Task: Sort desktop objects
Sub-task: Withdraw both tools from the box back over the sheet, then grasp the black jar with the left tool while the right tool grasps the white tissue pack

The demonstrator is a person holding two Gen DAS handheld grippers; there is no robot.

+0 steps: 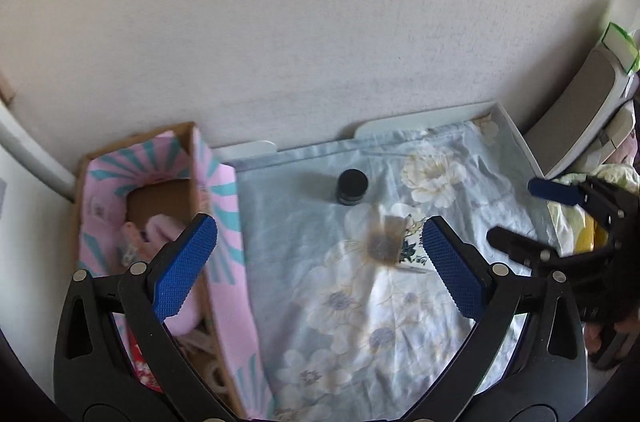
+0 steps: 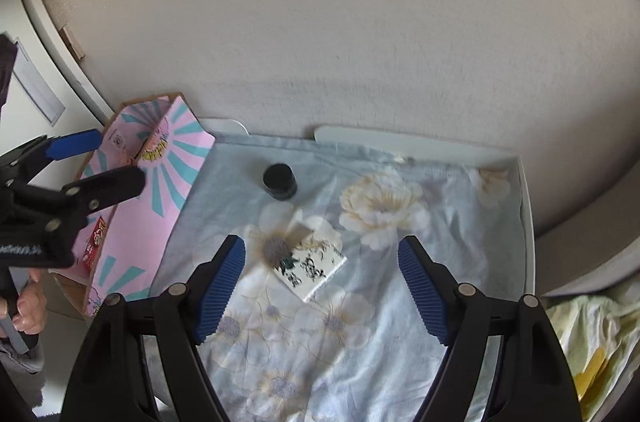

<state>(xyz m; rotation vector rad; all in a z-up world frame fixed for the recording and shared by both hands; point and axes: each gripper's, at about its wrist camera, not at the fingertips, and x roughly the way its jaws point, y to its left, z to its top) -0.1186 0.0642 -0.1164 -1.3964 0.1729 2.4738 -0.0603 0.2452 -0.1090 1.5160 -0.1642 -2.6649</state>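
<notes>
While both your grippers hover spread and empty | white packet [image 2: 314,268], perhaps tea, lies flat for pinching | pink box [image 1: 224,222] waits alongside.

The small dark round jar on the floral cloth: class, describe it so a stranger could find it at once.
Start at the pale blue floral cloth covering the white tray. Near its far edge, right of the pink cardboard box, stands the small dark round jar. Unlike the flat white printed packet nearer the grippers, it is black and cylindrical.
</notes>
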